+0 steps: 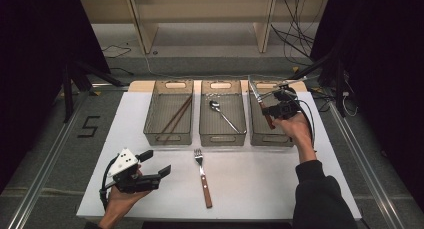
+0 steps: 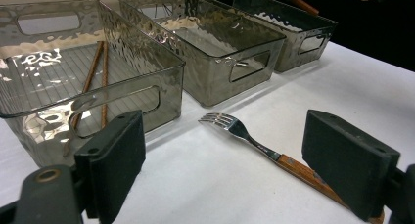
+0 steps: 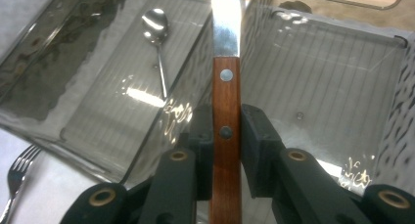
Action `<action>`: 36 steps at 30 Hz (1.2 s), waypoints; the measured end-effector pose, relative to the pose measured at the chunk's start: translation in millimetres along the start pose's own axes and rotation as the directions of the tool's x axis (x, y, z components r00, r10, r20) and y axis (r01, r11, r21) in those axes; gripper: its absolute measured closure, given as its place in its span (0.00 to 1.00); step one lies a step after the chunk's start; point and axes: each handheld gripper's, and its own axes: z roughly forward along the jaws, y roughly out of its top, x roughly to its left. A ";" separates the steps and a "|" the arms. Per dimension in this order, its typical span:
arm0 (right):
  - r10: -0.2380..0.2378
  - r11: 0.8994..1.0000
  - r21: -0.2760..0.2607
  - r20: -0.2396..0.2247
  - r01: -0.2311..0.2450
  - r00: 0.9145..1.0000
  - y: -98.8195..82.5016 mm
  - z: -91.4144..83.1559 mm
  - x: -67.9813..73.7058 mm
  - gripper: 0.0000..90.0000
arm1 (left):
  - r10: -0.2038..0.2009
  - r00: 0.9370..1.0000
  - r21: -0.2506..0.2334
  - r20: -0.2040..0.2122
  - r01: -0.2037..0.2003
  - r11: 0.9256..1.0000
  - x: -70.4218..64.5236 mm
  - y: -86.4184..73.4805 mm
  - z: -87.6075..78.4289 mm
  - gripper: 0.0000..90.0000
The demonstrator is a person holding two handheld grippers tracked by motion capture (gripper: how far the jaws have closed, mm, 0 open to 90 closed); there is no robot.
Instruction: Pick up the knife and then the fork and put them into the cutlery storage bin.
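Observation:
My right gripper [image 1: 272,110] is shut on the wooden handle of a knife [image 3: 226,101], held over the right-hand bin [image 1: 287,139] with the blade [image 1: 255,92] pointing away. A fork [image 1: 202,175] with a wooden handle lies on the white table [image 1: 250,184] in front of the bins. My left gripper [image 1: 156,164] is open near the table's front left corner. In the left gripper view the fork [image 2: 244,133] lies between and beyond the open jaws. A spoon [image 3: 156,33] lies in the middle bin [image 1: 222,137], and brown chopsticks [image 1: 176,115] lie in the left bin [image 1: 168,137].
Three clear ribbed bins stand side by side across the back of the table. A wooden shelf frame [image 1: 145,34] and loose cables [image 1: 295,39] are on the floor behind. Black stands [image 1: 67,89] flank the table.

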 end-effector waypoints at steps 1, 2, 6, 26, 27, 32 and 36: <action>0.003 1.000 0.001 0.002 -0.003 1.000 0.5 1.2 -1.1 0.86 | -0.001 1.000 -0.001 0.000 0.001 1.000 -0.1 0.0 0.0 0.18; 0.007 1.000 0.004 0.004 -0.007 1.000 0.9 2.5 -2.0 0.86 | -0.001 1.000 -0.001 0.000 0.001 1.000 -0.1 0.1 -0.1 0.18; 0.024 1.000 0.012 0.015 -0.024 1.000 1.6 7.0 -4.9 0.86 | -0.001 1.000 -0.001 0.001 0.001 1.000 0.1 0.0 -0.2 0.18; 0.082 0.995 0.048 0.059 -0.085 0.995 -1.9 21.5 -13.1 0.85 | -0.001 1.000 0.000 0.001 0.001 1.000 0.0 0.1 -0.1 0.18; 0.086 0.995 0.053 0.062 -0.089 0.994 -2.2 22.6 -13.3 0.85 | -0.001 1.000 0.000 0.001 0.001 1.000 0.0 0.0 -0.1 0.18; 0.100 0.993 0.061 0.068 -0.105 0.993 -2.9 26.4 -14.8 0.85 | -0.001 1.000 -0.001 0.002 0.001 1.000 0.0 0.1 -0.1 0.18; 0.106 0.991 0.073 0.073 -0.111 0.992 -2.7 28.9 -14.6 0.85 | -0.002 1.000 0.000 0.002 0.002 1.000 0.1 0.1 -0.1 0.18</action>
